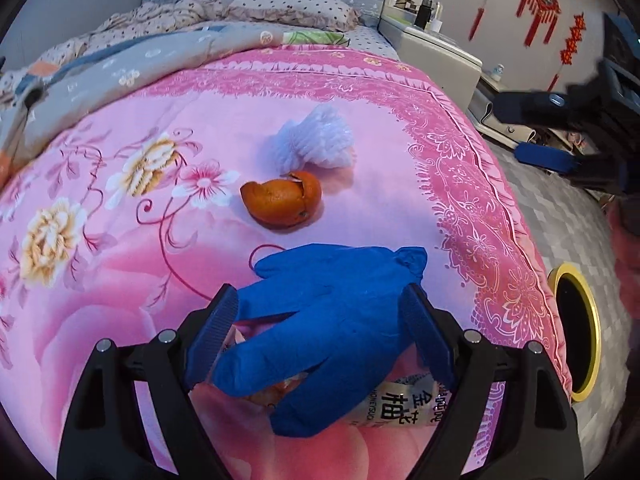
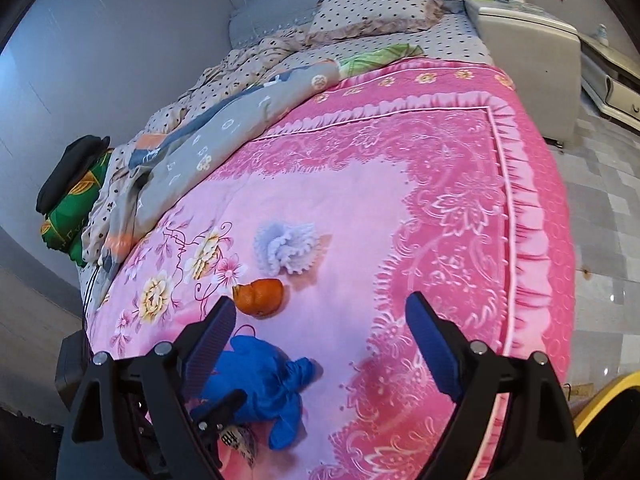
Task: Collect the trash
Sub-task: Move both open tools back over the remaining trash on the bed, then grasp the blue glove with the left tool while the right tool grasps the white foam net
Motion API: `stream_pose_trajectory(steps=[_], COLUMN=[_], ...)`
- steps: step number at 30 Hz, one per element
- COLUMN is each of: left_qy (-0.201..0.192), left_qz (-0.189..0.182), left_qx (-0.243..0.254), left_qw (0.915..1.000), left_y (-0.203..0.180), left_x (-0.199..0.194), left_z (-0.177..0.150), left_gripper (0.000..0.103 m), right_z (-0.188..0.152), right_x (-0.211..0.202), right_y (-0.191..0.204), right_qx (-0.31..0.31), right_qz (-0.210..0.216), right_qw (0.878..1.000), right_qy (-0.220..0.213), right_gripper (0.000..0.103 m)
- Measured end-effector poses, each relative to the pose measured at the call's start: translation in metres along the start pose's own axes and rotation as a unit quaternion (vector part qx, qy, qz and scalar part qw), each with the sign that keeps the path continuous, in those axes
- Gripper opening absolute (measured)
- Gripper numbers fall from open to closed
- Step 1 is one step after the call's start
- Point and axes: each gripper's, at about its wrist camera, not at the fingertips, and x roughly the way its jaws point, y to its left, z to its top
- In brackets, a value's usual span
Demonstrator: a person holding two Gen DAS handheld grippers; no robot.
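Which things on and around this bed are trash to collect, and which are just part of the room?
For the job:
blue glove
orange peel
white foam net
printed wrapper
gold-rimmed bin

Just lying about:
dotted pillow
grey quilt
red wall ornaments

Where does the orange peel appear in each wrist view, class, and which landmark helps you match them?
Left wrist: orange peel lies centre, just beyond the blue glove.
Right wrist: peel sits left of centre, beside the left finger tip.
Shared landmark: the white foam net just beyond it.
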Motion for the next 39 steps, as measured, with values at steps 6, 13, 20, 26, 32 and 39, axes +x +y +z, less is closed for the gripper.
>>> stream_pose_trajectory(steps=[6, 13, 20, 26, 32, 39], left_qy=[0.009, 0.014, 0.015, 0.013, 0.003, -0.017], left_qz=[-0.019, -0.046, -0.071, -0.084, -0.081, -0.071], left_qx=[-0.010, -0.022, -0.021, -0.024, -0.030, -0.028], left_qw=[0.9997, 0.9986, 0.9972, 0.9961, 0.9962, 0.9970], left_y=[0.006, 0.012, 0.013, 0.014, 0.017, 0.020], left_x=[0.014, 0.025, 0.029, 0.029, 0.017, -0.006], left_z=[-0.003, -0.006, -0.008, -0.010, -0.009, -0.006], left_gripper=[0.074, 0.065, 0.039, 0.014, 0.008, 0.007], right_z=[0.018, 0.029, 0.026, 0.021, 0.022, 0.024], right_x=[0.048, 0.101, 0.139, 0.151, 0.141, 0.110], right_y=[0.025, 0.030, 0.032, 0.029, 0.029, 0.027], right_qx=[-0.015, -0.007, -0.011, -0.002, 0.007, 0.016], right_qz=[0.018, -0.001, 0.001, 0.013, 0.022, 0.037], right_qw=[1.000, 0.999, 0.997, 0.996, 0.996, 0.998], right_qy=[0.018, 0.040, 0.070, 0.093, 0.081, 0.054], right_gripper=[0.083, 0.083, 0.061, 0.030, 0.017, 0.016])
